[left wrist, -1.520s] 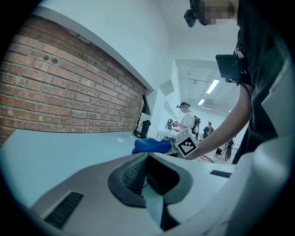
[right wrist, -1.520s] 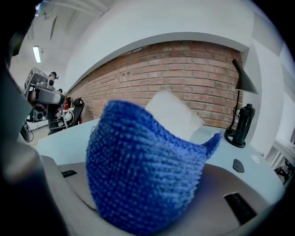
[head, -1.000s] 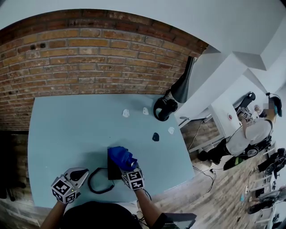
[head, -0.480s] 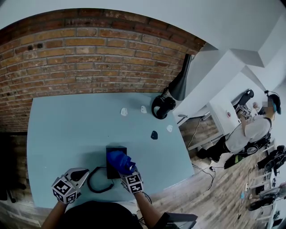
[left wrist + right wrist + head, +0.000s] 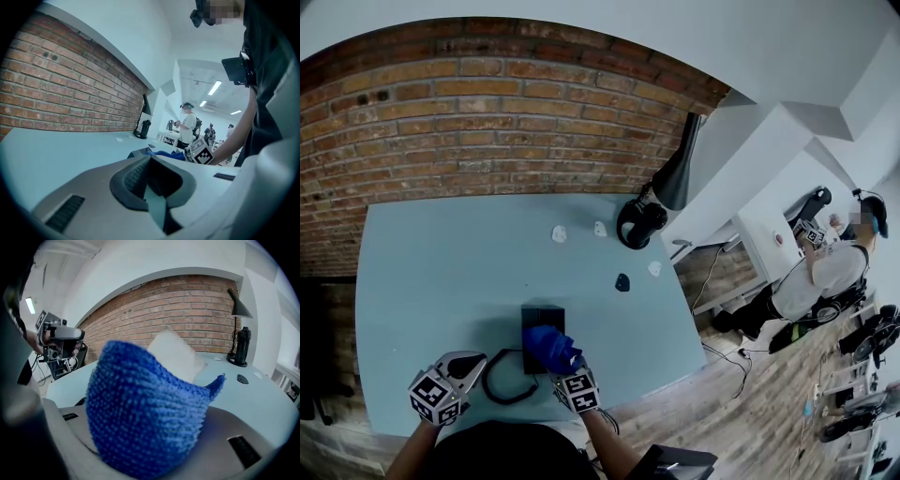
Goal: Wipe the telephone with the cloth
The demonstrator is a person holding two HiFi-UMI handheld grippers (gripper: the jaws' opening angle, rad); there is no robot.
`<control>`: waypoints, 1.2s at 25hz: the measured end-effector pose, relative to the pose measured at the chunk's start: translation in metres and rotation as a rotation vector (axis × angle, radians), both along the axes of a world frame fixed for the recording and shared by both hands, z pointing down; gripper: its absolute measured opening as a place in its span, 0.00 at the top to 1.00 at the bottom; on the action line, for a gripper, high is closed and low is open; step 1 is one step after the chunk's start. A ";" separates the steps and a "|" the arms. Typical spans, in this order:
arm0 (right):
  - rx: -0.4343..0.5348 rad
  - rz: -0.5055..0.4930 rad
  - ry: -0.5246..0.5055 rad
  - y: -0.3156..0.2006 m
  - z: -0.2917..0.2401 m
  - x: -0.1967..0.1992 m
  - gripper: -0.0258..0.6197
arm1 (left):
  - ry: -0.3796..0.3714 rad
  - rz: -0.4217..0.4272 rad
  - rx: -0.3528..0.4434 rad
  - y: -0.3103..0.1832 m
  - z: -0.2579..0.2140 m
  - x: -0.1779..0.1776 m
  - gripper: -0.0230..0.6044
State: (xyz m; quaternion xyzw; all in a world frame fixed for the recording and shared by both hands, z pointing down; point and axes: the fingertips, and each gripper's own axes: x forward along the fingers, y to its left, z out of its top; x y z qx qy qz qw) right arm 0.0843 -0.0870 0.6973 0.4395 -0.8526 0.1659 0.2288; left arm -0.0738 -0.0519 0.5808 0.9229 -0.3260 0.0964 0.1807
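Note:
A black telephone (image 5: 541, 319) lies on the pale blue table (image 5: 431, 272) near its front edge, and its black cord (image 5: 508, 380) loops to the left. My right gripper (image 5: 565, 367) is shut on a blue knitted cloth (image 5: 551, 348), which rests on the telephone's near half. In the right gripper view the cloth (image 5: 145, 413) fills the space between the jaws and hides them. My left gripper (image 5: 467, 364) sits left of the cord by the front edge, shut with nothing in it. From the left gripper view (image 5: 152, 180) the telephone (image 5: 139, 152) and the cloth (image 5: 166, 153) show low to the right.
A black lamp (image 5: 680, 173) and a dark flask (image 5: 639, 223) stand at the table's far right corner. Small white bits (image 5: 559, 233) and a small black piece (image 5: 622, 281) lie beyond the telephone. A brick wall (image 5: 487, 122) backs the table. A person (image 5: 825, 272) stands off to the right.
My right gripper has drawn the cloth toward me across the telephone, uncovering its far half. The left gripper has stayed where it was.

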 end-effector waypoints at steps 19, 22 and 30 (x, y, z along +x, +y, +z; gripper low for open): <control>-0.077 -0.033 -0.010 0.039 0.020 0.000 0.67 | 0.001 0.008 0.004 0.000 0.002 0.003 0.93; -0.080 -0.045 -0.005 0.043 0.022 0.000 0.67 | 0.002 0.009 0.005 0.000 0.002 0.004 0.93; -0.117 -0.054 -0.019 0.051 0.024 0.001 0.67 | 0.007 0.006 0.001 0.000 0.003 0.004 0.93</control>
